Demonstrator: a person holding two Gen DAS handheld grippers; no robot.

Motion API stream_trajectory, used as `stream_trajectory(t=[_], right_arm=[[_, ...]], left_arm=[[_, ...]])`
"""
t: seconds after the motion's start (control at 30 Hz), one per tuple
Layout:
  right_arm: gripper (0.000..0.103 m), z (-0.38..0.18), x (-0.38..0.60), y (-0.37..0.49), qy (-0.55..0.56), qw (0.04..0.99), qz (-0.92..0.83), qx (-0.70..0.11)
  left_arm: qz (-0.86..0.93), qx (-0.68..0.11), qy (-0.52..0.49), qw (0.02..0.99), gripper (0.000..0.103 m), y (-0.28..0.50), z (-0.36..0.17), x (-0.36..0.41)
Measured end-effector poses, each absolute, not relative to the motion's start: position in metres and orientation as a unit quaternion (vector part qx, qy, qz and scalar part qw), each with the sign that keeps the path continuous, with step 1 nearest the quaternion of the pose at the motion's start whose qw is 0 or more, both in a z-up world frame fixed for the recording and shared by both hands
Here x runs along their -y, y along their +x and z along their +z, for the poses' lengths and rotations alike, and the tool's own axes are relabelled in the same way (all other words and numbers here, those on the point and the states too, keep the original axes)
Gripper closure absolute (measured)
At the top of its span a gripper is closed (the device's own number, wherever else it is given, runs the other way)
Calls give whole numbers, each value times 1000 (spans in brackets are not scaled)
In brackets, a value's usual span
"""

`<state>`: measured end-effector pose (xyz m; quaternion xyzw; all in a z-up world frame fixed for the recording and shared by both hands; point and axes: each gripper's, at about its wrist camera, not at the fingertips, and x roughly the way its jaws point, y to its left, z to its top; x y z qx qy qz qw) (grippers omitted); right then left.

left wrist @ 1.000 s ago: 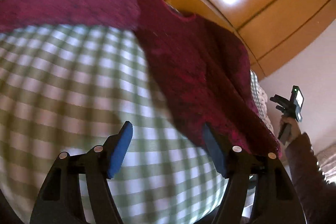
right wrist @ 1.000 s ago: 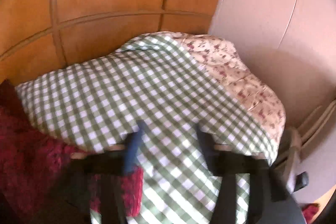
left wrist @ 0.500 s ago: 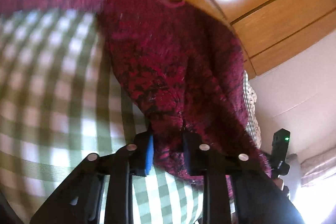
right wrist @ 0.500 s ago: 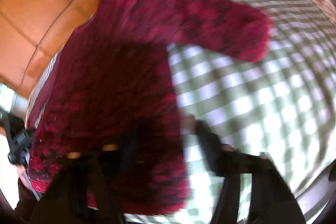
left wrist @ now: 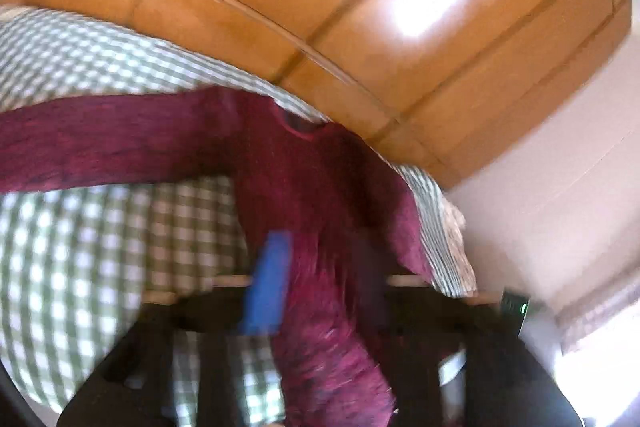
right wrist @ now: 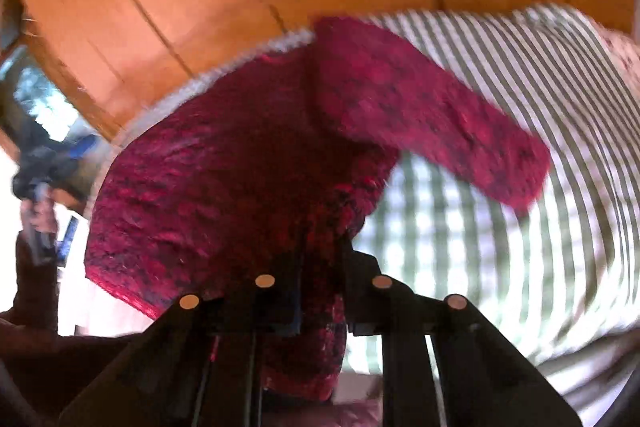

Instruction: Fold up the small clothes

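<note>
While the red knitted sweater [left wrist: 320,195] is lying spread across the green-checked bedcover [left wrist: 80,267], up against the wooden headboard [left wrist: 360,27] at the bed's far edge, the left tongs [left wrist: 316,275] are hanging over its lower hem on the left side. Their jaws have just been opening and are standing wide now, blue pad [left wrist: 268,283] on one side, and the knit is showing between them; the blur is making it hard to say whether any pad is touching, but they do not look to be pinching. One sleeve [left wrist: 100,151] is stretching out flat toward the bed's left edge, laid out, it seems, ready to be turned in.

Over on the right, the right tongs [right wrist: 322,291] are doing the holding: their jaws have just been closing and are now nipped narrowly on the hem of the sweater [right wrist: 224,179] near the bed's near edge, with the cloth bunching up between the fingers. That grip looks placed at a bottom corner so the body can be lifted and carried over. The other sleeve [right wrist: 432,115] is angling off toward the bed's right side. A fold appears to be just getting under way.
</note>
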<state>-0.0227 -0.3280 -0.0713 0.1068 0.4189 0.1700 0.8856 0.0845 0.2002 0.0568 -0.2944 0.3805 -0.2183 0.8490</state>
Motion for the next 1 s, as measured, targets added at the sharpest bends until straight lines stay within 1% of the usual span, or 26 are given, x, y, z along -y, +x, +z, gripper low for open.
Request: stream_trajectory(t=[0.03, 0.07, 0.13, 0.27, 0.3, 0.33, 0.37, 0.4, 0.43, 0.47, 0.5, 0.53, 0.63, 0.7, 0.8, 0.87, 0.9, 0.93, 0.97, 1.0], right_arm=[[70, -84, 332, -24, 115, 881, 161, -430], [54, -92, 333, -23, 113, 878, 156, -439], [45, -108, 330, -23, 111, 876, 139, -449], [43, -128, 336, -6, 136, 867, 128, -462], [43, -133, 335, -3, 144, 863, 133, -466], [47, -138, 330, 0, 142, 860, 136, -472], [52, -142, 325, 2, 136, 858, 137, -476], [55, -142, 318, 2, 125, 858, 140, -477], [63, -141, 312, 3, 112, 861, 137, -478], [78, -139, 307, 3, 96, 863, 134, -477], [81, -133, 302, 1, 84, 866, 137, -473], [84, -123, 301, -3, 80, 872, 144, -461], [86, -88, 307, -26, 81, 889, 174, -415], [86, -81, 308, -43, 65, 891, 190, -406], [87, -109, 303, -55, 33, 874, 182, -450], [87, -139, 299, -56, 1, 861, 152, -485], [87, -145, 302, -54, 4, 858, 143, -492], [85, -146, 308, -54, 26, 859, 143, -492], [76, -144, 313, -53, 59, 859, 146, -488], [69, -136, 325, -52, 97, 866, 144, -469]], left_arm=[[-201, -377, -306, 851, 26, 81, 48, -207], [-193, -393, -315, 842, 27, 78, 32, -209], [-194, -420, -323, 826, 26, 69, 4, -207], [-219, -471, -316, 794, 26, 38, -48, -178], [-228, -479, -314, 787, 27, 32, -58, -169], [-237, -488, -306, 782, 30, 25, -67, -157], [-240, -496, -291, 782, 41, 24, -74, -146], [-235, -503, -263, 789, 63, 21, -77, -136], [-221, -505, -223, 804, 79, 20, -79, -127], [-210, -504, -191, 815, 90, 20, -78, -121], [-212, -501, -192, 817, 94, 19, -75, -124], [-210, -497, -189, 821, 95, 18, -69, -128], [-201, -476, -162, 841, 96, 5, -48, -147], [-196, -471, -144, 848, 96, -7, -43, -159], [-184, -500, -139, 835, 96, -19, -59, -168], [-161, -520, -108, 832, 95, -18, -75, -158], [-156, -521, -108, 832, 92, -18, -76, -157], [-153, -519, -116, 833, 91, -16, -74, -159], [-148, -510, -127, 838, 82, -12, -68, -161], [-141, -497, -129, 846, 71, -10, -61, -162]])
